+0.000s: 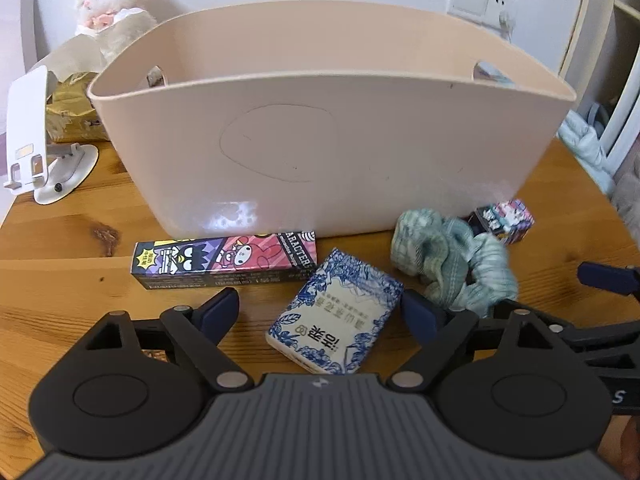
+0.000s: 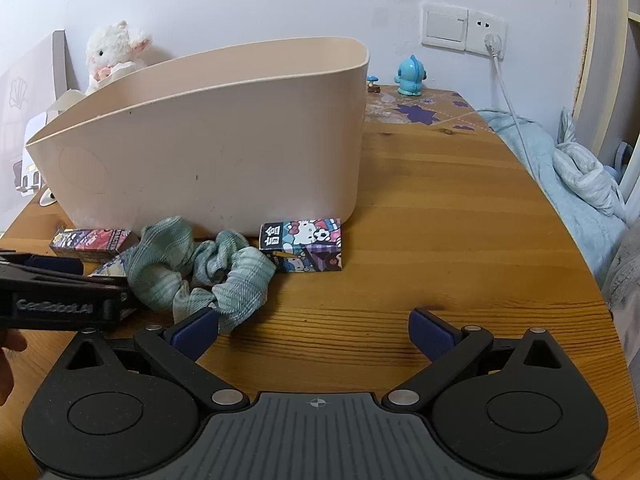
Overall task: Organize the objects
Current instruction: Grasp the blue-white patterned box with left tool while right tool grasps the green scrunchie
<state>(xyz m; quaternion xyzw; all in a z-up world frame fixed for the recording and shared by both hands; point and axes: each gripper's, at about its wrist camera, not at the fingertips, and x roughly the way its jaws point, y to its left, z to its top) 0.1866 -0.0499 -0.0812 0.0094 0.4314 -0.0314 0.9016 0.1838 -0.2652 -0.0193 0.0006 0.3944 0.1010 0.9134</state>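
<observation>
A tall beige bin [image 1: 320, 140] [image 2: 208, 152] stands on the wooden table. In front of it lie a long cartoon box [image 1: 224, 264] [image 2: 94, 242], a blue-and-white patterned box [image 1: 336, 320], a green scrunchie [image 1: 448, 260] [image 2: 208, 276] and a small cartoon cube box [image 1: 502, 220] [image 2: 304, 244]. My left gripper [image 1: 320, 314] is open, its fingers either side of the blue-and-white box; the pads do not press on it. My right gripper [image 2: 314, 330] is open over bare wood. Its left finger is beside the scrunchie.
A plush lamb [image 1: 116, 8], a white stand [image 1: 36, 140] and a gold packet [image 1: 72, 116] sit left of the bin. A blue figurine [image 2: 412, 76] stands at the back right, under a wall socket with a cable [image 2: 494, 44]. Bedding [image 2: 580, 176] lies past the table's right edge.
</observation>
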